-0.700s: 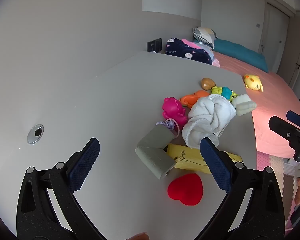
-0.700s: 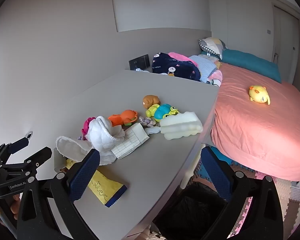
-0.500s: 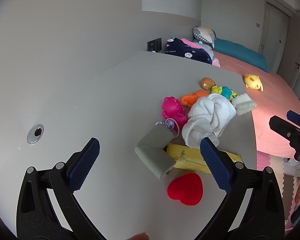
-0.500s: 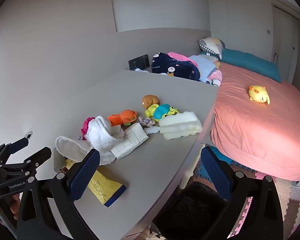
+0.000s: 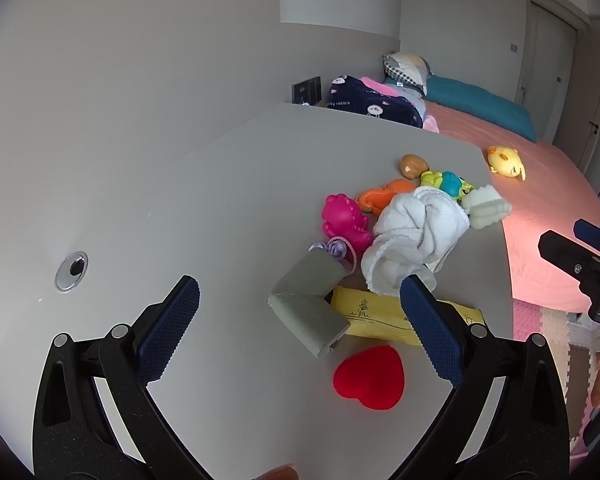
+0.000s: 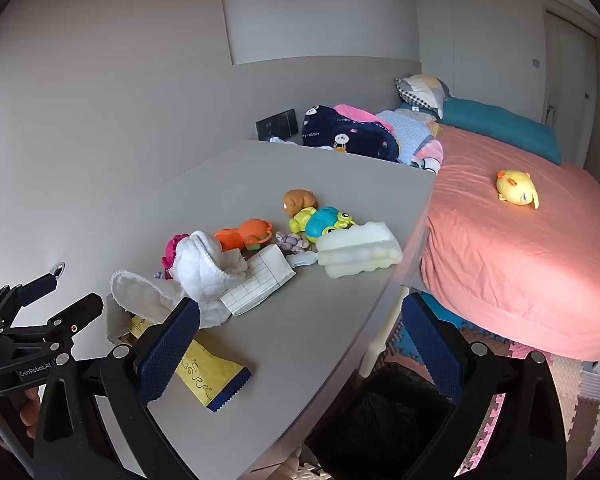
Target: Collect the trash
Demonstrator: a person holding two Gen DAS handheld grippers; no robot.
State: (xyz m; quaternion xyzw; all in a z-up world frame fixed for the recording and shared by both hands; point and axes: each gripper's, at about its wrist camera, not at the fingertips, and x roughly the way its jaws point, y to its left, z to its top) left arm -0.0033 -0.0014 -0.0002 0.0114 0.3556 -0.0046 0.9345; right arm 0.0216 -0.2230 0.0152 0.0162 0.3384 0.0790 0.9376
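On the grey table [image 5: 228,200] lies a pile: a yellow wrapper [image 5: 380,316], a folded grey strip [image 5: 308,308], a crumpled white cloth [image 5: 412,236], a white foam piece [image 5: 486,210] and a red heart [image 5: 370,376]. My left gripper [image 5: 298,286] hovers open above the grey strip, holding nothing. The right wrist view shows the yellow wrapper [image 6: 208,372], the cloth [image 6: 192,276], a lined paper [image 6: 260,284] and the foam piece [image 6: 360,256]. My right gripper [image 6: 300,308] stands open over the table's edge, empty. A black-lined bin [image 6: 380,420] sits below that edge.
Toys lie among the pile: pink [image 5: 344,220], orange [image 5: 384,198], brown [image 5: 412,165] and a green-blue turtle [image 5: 448,182]. A cable hole [image 5: 71,271] is at the left. A pink bed [image 6: 520,248] with a yellow plush [image 6: 516,188] stands to the right.
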